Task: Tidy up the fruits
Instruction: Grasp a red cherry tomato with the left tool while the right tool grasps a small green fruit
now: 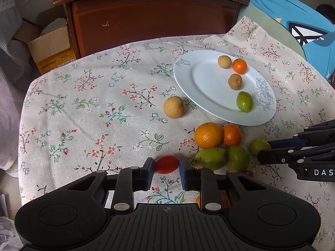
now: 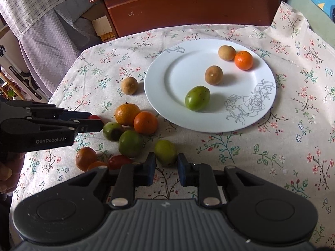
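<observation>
1. On the far right of the flowered cloth [image 2: 272,146], my white plate [image 2: 167,79] holds two brown fruits, one orange fruit [image 2: 243,60] and one green fruit [image 2: 197,97].
2. Near the plate's left edge, loose fruits lie clustered on the cloth.
3. My left gripper [image 1: 166,167] is clamped on a small red tomato [image 1: 166,164].
4. My right gripper [image 2: 166,165] pinches a pale green fruit [image 2: 165,152] at the near side of the cluster.

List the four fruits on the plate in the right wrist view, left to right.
Green fruit → brown longan near the plate's middle → brown longan at the far side → small orange mandarin, which touches that far longan. All four lie on the white plate.
</observation>
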`<action>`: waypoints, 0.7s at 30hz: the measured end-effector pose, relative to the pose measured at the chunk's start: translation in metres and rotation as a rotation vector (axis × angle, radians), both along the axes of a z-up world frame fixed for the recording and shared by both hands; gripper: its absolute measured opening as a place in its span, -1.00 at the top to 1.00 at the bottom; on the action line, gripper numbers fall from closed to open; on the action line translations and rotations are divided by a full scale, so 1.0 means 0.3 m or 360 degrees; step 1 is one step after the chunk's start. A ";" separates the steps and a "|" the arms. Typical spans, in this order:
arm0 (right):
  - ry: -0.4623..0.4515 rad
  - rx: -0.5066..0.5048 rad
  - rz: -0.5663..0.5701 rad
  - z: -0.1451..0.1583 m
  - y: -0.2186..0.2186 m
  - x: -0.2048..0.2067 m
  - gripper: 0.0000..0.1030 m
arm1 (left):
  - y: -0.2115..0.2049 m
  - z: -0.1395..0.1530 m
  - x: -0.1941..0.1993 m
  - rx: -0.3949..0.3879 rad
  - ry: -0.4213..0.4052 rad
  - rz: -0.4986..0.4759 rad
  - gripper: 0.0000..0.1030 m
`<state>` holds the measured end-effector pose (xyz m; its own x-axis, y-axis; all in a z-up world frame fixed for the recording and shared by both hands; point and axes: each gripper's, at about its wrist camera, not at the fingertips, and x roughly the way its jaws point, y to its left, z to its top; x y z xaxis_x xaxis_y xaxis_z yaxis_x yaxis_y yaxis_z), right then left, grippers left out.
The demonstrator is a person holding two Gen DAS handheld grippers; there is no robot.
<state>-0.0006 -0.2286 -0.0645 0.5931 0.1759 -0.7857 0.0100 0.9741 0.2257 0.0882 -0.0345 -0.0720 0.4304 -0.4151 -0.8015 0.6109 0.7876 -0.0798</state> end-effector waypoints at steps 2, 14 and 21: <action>-0.0008 0.0002 -0.0007 0.005 -0.003 0.001 0.57 | 0.002 0.006 0.000 -0.0009 0.0000 0.0011 0.55; -0.0154 0.0066 -0.0093 0.103 -0.058 0.017 0.58 | -0.006 0.120 0.011 -0.0168 -0.0109 0.0091 0.55; -0.0249 0.0081 -0.0236 0.159 -0.137 0.034 0.61 | -0.053 0.168 0.029 -0.0280 -0.0133 0.0102 0.55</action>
